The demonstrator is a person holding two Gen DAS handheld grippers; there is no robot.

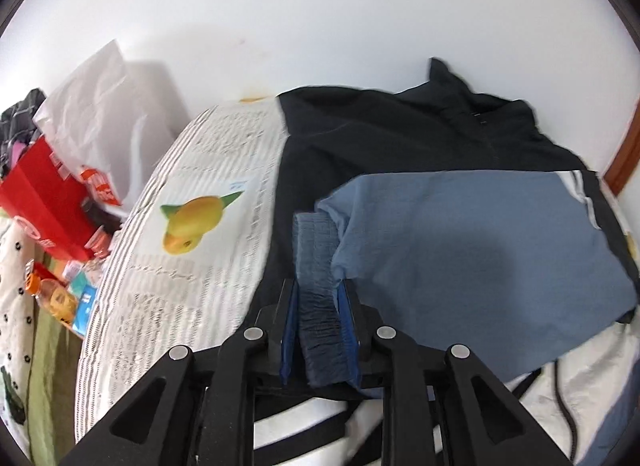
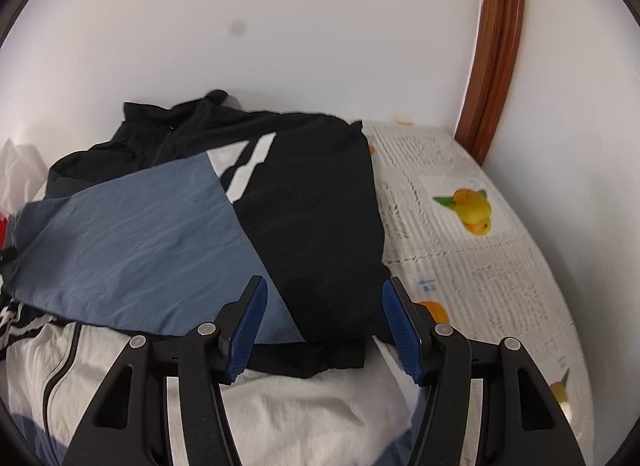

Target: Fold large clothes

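Observation:
A black, blue and white jacket (image 1: 440, 250) lies on a table covered with a fruit-print cloth (image 1: 192, 201). A blue sleeve is folded across the jacket's body. My left gripper (image 1: 318, 298) is shut on the sleeve's ribbed blue cuff (image 1: 316, 266), just above the black fabric. In the right wrist view the jacket (image 2: 200, 217) shows its blue and black panels and white stripes. My right gripper (image 2: 320, 306) is open and empty, its blue pads (image 2: 248, 326) on either side of the black panel's near edge.
A white wall stands close behind the table. A wooden frame (image 2: 496, 57) rises at the right. Left of the table are a red box (image 1: 44, 201), a white plastic bag (image 1: 104, 113) and small bottles and packets (image 1: 60, 294).

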